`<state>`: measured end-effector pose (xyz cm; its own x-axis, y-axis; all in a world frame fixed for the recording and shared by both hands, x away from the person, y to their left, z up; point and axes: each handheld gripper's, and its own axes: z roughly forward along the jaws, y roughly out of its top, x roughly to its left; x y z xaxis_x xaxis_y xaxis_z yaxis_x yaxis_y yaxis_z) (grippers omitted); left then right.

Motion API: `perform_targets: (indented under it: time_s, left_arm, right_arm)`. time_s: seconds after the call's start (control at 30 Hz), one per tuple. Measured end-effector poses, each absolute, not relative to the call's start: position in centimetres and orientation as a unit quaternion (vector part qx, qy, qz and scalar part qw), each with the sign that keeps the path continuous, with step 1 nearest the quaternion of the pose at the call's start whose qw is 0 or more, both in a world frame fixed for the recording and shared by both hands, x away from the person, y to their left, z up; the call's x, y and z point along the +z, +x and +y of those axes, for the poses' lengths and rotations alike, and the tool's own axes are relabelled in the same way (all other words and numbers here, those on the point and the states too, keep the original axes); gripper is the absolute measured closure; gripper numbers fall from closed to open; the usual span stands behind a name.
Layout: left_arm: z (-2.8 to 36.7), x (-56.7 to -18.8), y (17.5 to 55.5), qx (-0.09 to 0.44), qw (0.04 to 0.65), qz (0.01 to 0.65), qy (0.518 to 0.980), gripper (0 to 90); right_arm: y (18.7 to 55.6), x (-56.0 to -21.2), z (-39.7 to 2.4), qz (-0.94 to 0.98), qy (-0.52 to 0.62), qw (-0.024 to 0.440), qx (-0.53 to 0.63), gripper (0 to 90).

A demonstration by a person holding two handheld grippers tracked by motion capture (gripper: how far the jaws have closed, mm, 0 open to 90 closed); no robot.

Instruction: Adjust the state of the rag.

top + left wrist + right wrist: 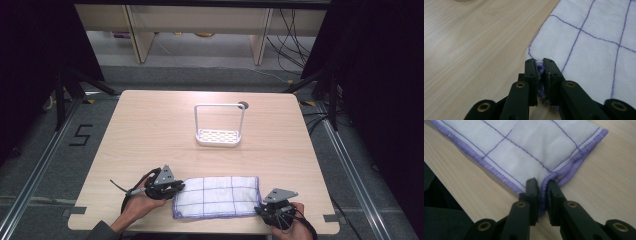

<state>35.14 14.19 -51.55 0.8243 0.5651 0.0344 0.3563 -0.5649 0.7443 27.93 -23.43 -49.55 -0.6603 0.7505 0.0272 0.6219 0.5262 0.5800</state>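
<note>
Cloth (216, 196), white with purple grid, lying folded along near edge of tabletop (150, 130). Left gripper (540, 65) pinching its purple hem at near-left corner; right gripper (542, 185) clamping hemmed near-right corner. Fabric likely handling as light, soft, limp, sagging between grips; corners judged best hold. White wire rack (218, 125) standing mid-table toward far edge, holding nothing.

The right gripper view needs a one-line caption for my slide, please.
Right gripper pinches the purple-hemmed corner of a white checked cloth on the wooden table.
</note>
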Motion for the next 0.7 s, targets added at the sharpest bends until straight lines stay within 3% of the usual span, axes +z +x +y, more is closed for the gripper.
perform_targets:
  time_s: [0.27,0.47,0.7]
  left_arm:
    - [15.0,-50.8,32.8,0.139,0.385,0.256,0.876,84.5]
    - [15.4,-50.5,29.8,0.127,0.388,0.238,0.881,84.3]
    - [14.1,-50.6,27.8,0.101,0.41,0.224,0.878,84.3]
  right_arm:
    - [29.5,-48.4,-23.3,0.874,0.372,0.128,0.286,85.3]
    - [34.0,-46.6,-22.3,0.894,0.318,0.154,0.275,85.4]
    - [39.3,-46.4,-20.4,0.916,0.293,0.147,0.231,85.4]
